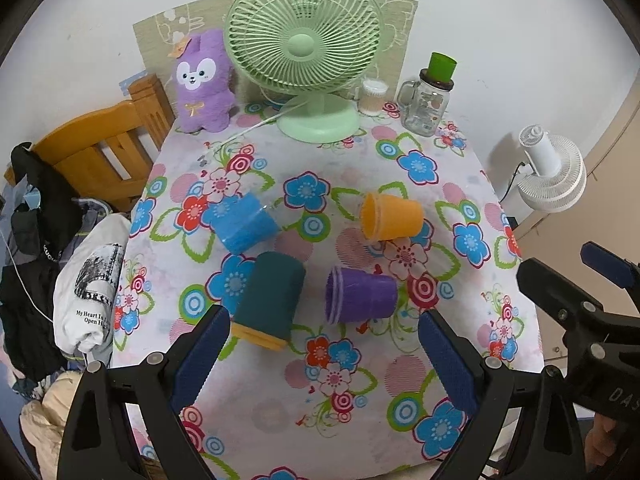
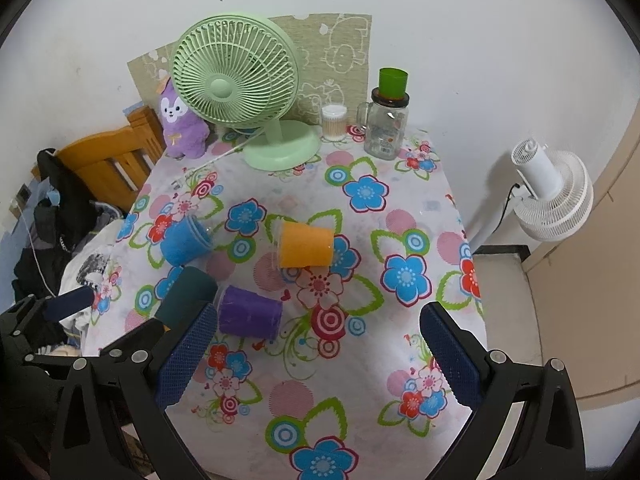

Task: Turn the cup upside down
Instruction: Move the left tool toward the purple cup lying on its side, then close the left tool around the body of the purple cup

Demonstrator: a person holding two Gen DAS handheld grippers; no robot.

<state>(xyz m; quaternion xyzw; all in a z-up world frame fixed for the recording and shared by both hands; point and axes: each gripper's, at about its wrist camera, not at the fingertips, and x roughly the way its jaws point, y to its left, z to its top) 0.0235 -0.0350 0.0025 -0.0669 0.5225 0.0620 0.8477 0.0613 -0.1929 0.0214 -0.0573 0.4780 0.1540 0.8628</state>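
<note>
Several cups lie on their sides on the flowered tablecloth (image 1: 352, 160): a blue cup (image 1: 244, 224) (image 2: 184, 242), an orange cup (image 1: 392, 216) (image 2: 306, 248), a purple cup (image 1: 360, 294) (image 2: 250, 316) and a dark teal cup (image 1: 270, 304) (image 2: 188, 294) with a yellow rim. My left gripper (image 1: 324, 344) is open and empty, just before the teal and purple cups. My right gripper (image 2: 318, 336) is open and empty, to the right of the purple cup; it also shows in the left wrist view (image 1: 568, 276).
A green desk fan (image 1: 304, 48), a purple plush toy (image 1: 202, 80), a cotton swab jar (image 1: 374, 96) and a glass jar with a green cup on it (image 1: 430, 100) stand at the table's back. A wooden chair (image 1: 104, 148) with clothes is left. A white fan (image 1: 552, 172) is right.
</note>
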